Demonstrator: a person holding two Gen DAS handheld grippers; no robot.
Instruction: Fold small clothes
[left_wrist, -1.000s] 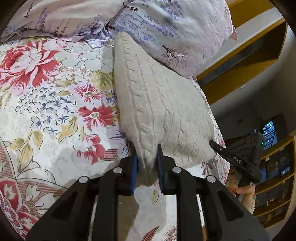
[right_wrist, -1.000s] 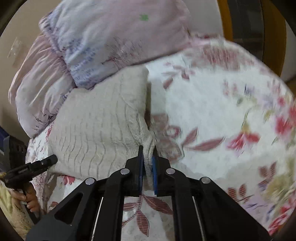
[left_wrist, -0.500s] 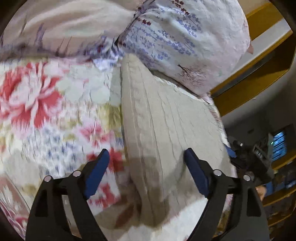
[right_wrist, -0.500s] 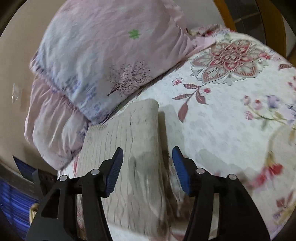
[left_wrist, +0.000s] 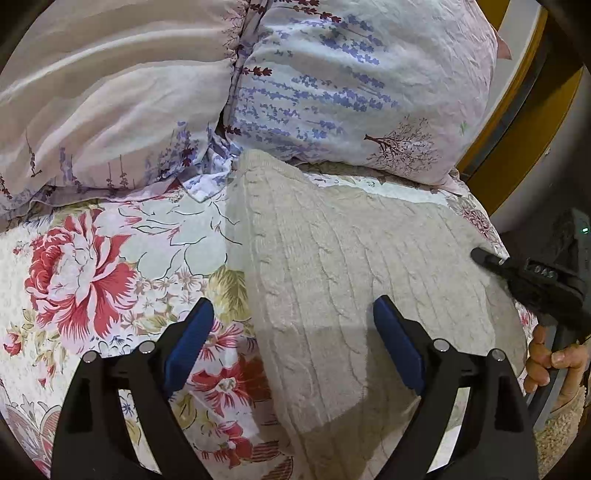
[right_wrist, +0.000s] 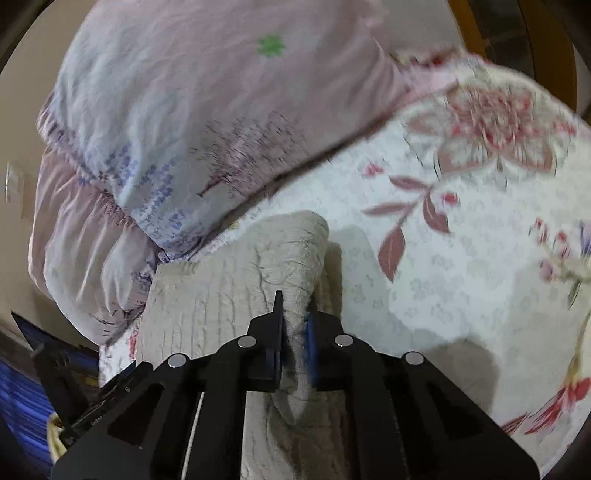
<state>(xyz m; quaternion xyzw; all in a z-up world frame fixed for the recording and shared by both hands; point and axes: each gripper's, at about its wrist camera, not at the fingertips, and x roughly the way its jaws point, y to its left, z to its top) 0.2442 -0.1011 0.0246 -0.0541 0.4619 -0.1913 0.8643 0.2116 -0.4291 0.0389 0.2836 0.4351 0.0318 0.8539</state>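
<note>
A cream knitted garment (left_wrist: 332, 295), lying folded on the floral bed (left_wrist: 92, 266), is being pinched at its 3 o'clock edge by the right hand-held gripper (right_wrist: 293, 332), seemingly for another fold, while the left hand-held gripper (left_wrist: 291, 343) is being opened wider, empty, above its 9 o'clock edge.

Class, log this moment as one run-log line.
left claw: opening, empty | right claw: shut on knit sweater | floral bedspread beneath

Beneath the beige knit sweater (left_wrist: 332, 280), its near end runs off the bottom edge of the left wrist view. The hand (left_wrist: 550, 365) just right of the sweater is cropped at the frame's side. Beyond the sweater, the right wrist view smears the pillow (right_wrist: 207, 122) and floral bedspread (right_wrist: 480, 229).
</note>
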